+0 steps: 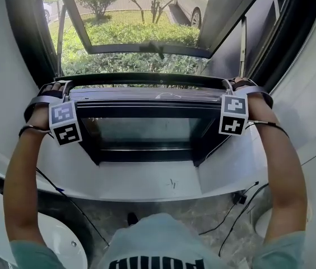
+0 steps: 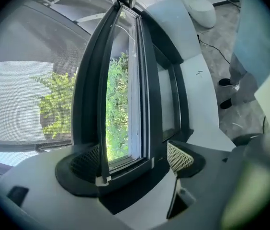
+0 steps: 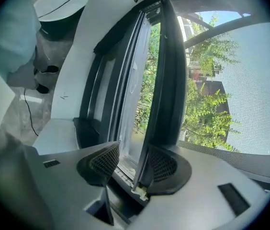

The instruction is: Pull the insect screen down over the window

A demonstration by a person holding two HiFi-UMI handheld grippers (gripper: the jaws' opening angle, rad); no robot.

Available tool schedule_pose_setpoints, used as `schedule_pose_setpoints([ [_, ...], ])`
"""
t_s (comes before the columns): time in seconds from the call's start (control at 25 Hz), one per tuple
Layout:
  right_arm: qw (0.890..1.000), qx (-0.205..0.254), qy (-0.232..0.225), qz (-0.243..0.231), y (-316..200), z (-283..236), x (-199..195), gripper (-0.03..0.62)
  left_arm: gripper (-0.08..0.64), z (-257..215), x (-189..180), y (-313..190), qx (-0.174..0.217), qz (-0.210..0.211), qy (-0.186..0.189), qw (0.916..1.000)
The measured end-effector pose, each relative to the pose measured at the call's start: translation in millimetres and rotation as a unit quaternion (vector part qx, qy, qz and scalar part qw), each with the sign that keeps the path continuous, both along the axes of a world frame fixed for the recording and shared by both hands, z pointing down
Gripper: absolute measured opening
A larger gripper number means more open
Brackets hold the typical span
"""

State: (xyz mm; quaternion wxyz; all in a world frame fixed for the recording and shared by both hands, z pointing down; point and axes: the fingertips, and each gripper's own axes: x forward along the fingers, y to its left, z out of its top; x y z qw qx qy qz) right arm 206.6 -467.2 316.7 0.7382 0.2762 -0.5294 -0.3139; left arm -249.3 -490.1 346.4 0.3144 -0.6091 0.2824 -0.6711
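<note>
The left gripper (image 2: 135, 158) and right gripper (image 3: 134, 163) hook the two ends of the bar (image 1: 147, 78), jaws apart around it, to pull the screen (image 2: 20, 95) down evenly.

Head view: window (image 1: 147, 48) top cropped; car (image 1: 191, 4) half cut off at edge.

Left gripper (image 2: 133, 158) jaws stand apart, straddling the screen's black bar (image 2: 91, 90)
</note>
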Motion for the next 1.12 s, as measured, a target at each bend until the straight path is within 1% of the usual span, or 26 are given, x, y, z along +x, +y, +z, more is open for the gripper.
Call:
schedule_pose_setpoints([
  [0.12,1.000,-0.008,-0.007,0.002,0.1,22.8,-0.7,0.193,0.434,18.3,3.7,0.6,-0.003,0.003,0.017,0.9998],
  [0.2,1.000,-0.010,-0.013,0.003,-0.1,35.2,-1.5,0.193,0.434,30.8,4.0,1.3,-0.010,0.001,0.020,0.9997],
  [0.44,1.000,-0.003,-0.025,0.003,-0.7,59.3,-0.2,0.192,0.434,60.4,0.4,0.7,-0.021,-0.008,0.010,0.9997],
  [0.68,1.000,-0.015,-0.023,0.006,0.7,87.2,-1.4,0.193,0.434,89.9,-2.7,3.0,-0.040,-0.013,0.009,0.9991],
  [0.8,0.999,-0.023,-0.022,0.010,1.2,101.6,-0.1,0.192,0.434,105.3,-1.5,2.4,-0.043,-0.013,0.007,0.9990],
  [0.96,0.999,-0.018,-0.035,0.010,-1.2,107.7,1.3,0.192,0.434,113.6,1.0,-1.8,-0.035,-0.012,0.014,0.9992],
  [1.12,0.999,-0.018,-0.041,0.007,-1.3,107.7,1.1,0.192,0.434,111.7,0.9,-0.4,-0.045,-0.007,0.019,0.9988],
])
